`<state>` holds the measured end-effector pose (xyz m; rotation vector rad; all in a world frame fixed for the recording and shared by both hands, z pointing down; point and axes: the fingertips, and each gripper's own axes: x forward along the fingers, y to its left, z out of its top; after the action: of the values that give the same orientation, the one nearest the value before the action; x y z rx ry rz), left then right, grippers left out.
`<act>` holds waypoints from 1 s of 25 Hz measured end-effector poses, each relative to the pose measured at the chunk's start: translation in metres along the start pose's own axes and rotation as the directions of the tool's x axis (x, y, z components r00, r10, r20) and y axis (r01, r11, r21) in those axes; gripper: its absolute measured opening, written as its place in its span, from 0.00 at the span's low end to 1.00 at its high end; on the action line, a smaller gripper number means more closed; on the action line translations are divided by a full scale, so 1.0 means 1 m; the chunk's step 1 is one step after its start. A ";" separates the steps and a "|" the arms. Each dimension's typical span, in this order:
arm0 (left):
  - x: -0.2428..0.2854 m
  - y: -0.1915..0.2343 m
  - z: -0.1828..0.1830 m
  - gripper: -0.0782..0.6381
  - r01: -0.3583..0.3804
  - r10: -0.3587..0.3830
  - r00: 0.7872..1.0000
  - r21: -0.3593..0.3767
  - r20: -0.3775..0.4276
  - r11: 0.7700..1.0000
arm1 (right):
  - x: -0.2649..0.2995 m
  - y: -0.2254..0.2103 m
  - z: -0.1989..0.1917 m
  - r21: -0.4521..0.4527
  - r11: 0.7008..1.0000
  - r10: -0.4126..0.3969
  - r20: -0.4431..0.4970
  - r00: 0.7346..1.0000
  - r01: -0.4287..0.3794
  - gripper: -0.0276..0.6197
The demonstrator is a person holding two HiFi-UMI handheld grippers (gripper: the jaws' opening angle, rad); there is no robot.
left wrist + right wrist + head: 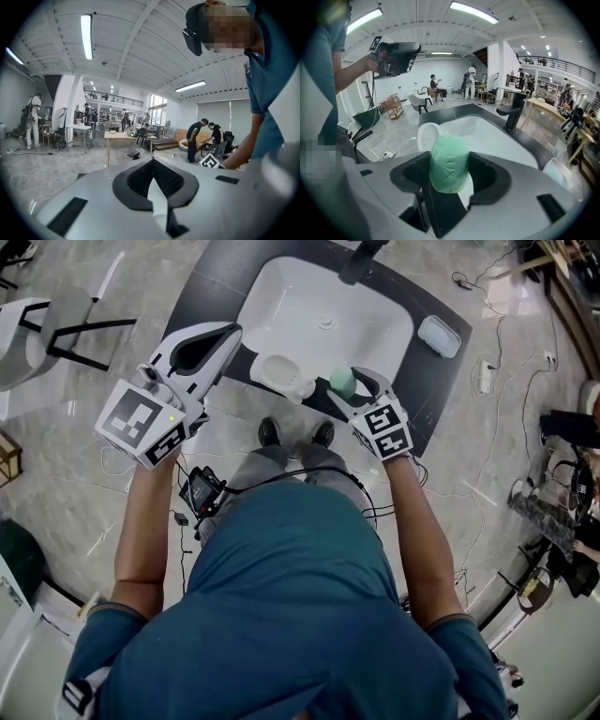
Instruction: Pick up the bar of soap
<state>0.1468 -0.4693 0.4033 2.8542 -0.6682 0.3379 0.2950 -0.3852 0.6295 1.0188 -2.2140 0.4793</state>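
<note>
Right gripper view: right claw (450,177) clamped on the green bar of soap (449,157), pads pressing its two sides, bar standing on end
Soap's place: off the desk, above the near rim of the sink, just right of the soap dish in the head view
Left claw (153,161): jaws together at the tips, nothing between them, held to the left of the sink, well apart from the soap
Soap dish (284,377): white, on the desk (214,289) at the sink's near edge
Sink (281,306): white basin set in the dark desk, drain at its middle
Faucet (362,259): black, at the far rim
Pale tray (439,336): on the desk, right of the sink
Floor (94,493): marble-look, a chair (56,329) standing at the left
</note>
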 end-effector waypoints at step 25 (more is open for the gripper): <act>0.021 -0.024 -0.010 0.11 -0.010 0.010 0.999 0.004 -0.036 1.000 | 0.010 -0.006 -0.097 0.108 0.994 0.030 -0.112 0.993 -0.018 0.46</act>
<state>0.1745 -0.4548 0.4157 2.8423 -0.6755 0.3915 0.3338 -0.3400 0.7068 0.9948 -2.1206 0.6562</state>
